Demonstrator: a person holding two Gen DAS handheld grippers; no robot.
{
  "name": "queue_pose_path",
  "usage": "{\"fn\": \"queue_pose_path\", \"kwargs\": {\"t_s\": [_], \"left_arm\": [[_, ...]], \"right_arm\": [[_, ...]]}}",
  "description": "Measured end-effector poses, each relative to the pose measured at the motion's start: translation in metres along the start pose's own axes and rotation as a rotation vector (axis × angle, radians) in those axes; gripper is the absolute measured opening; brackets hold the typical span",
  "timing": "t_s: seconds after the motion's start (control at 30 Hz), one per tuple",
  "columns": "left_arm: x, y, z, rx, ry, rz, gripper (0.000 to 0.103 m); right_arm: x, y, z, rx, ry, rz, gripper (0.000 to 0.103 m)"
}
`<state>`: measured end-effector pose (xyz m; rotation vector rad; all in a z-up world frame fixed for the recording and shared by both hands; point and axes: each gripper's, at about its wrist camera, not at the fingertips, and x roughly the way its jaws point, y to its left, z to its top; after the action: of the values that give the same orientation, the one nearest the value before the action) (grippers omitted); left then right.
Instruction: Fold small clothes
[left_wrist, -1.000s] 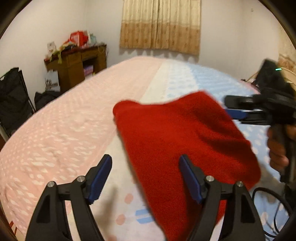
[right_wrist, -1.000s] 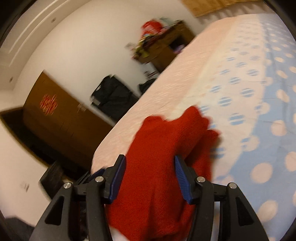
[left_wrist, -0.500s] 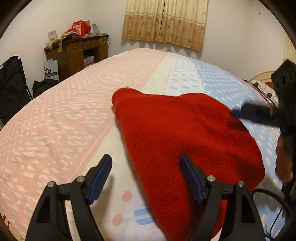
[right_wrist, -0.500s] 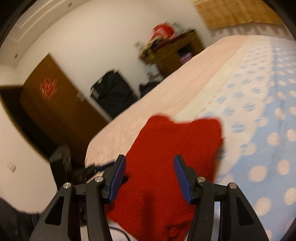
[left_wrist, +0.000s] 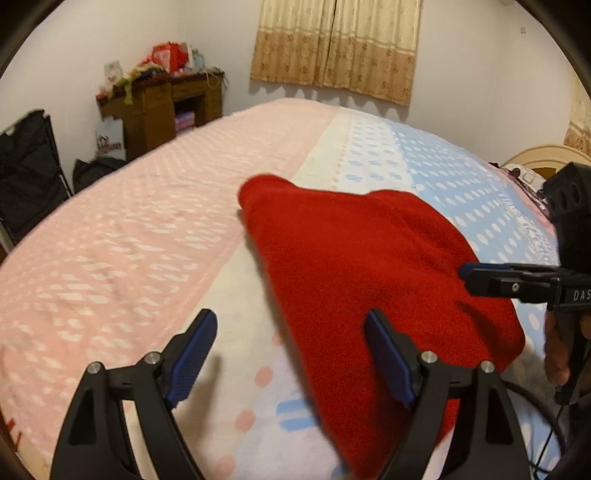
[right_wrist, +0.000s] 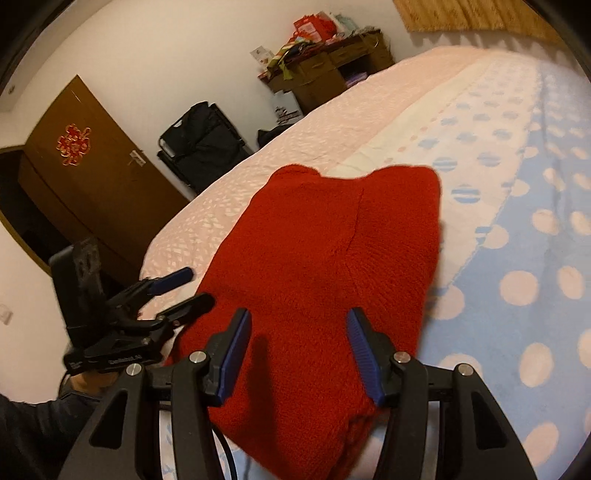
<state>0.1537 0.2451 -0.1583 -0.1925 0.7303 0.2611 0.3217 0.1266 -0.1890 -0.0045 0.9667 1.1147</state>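
Left gripper (left_wrist: 291, 360) opening, apparently above red garment (left_wrist: 369, 266).

Each camera looks forward and down along its own gripper, close above the bed (left_wrist: 147, 240). Both share the red garment (left_wrist: 369, 266) and the far desk (right_wrist: 332, 70).

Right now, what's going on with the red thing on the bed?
A person holds a gripper in each hand over a red garment lying flat on the bed. The left gripper is opening, with nothing between its jaws. The right gripper stands open above the cloth, gripping nothing.
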Motion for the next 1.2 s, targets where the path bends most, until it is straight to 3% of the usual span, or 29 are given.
{"fn": "queue_pose_path", "kwargs": {"t_s": [0.1,0.2,0.23,0.3,0.37,0.7,1.2], "left_arm": [[-0.025,0.0,-0.004,0.022,-0.051,0.047,0.085],[-0.049,-0.001,-0.005,0.029,-0.091,0.046,0.086],[-0.057,-0.002,-0.005,0.031,-0.106,0.047,0.087],[-0.074,-0.005,-0.005,0.04,-0.14,0.045,0.101],[-0.09,-0.008,-0.004,0.05,-0.182,0.038,0.102],[-0.115,-0.016,-0.004,0.055,-0.238,-0.022,0.102],[-0.118,-0.021,-0.009,0.041,-0.248,-0.042,0.102]], "right_arm": [[-0.021,0.018,-0.003,-0.048,-0.063,-0.097,0.056],[-0.05,0.043,-0.014,-0.118,-0.16,-0.25,0.059],[-0.058,0.051,-0.016,-0.134,-0.185,-0.279,0.06],[-0.076,0.065,-0.022,-0.15,-0.237,-0.35,0.061],[-0.092,0.079,-0.029,-0.157,-0.281,-0.389,0.065],[-0.127,0.123,-0.061,-0.164,-0.324,-0.416,0.069],[-0.142,0.135,-0.069,-0.164,-0.348,-0.435,0.069]]}}
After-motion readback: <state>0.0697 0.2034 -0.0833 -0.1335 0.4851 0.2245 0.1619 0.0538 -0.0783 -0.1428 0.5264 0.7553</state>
